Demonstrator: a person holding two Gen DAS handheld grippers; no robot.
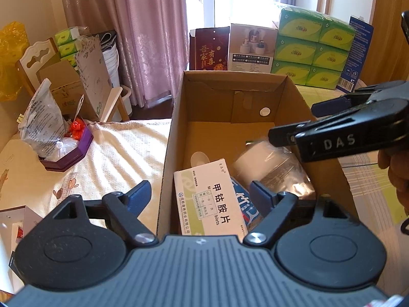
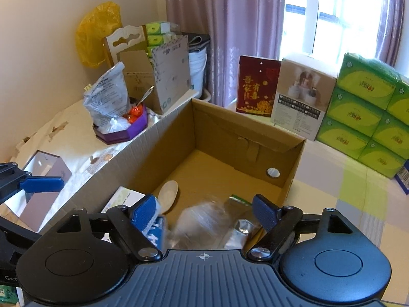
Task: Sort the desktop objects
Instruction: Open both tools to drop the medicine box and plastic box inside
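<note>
With both the left claw and the right claw wide open and empty over the cardboard box holding the medicine box, foil pouch and blurred plastic-wrapped item, a careless reach could catch the rim and shove the box along the table.

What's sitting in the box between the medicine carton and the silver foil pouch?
A blue packet and a blurred clear-wrapped white roll, seen in the left wrist view.
</note>
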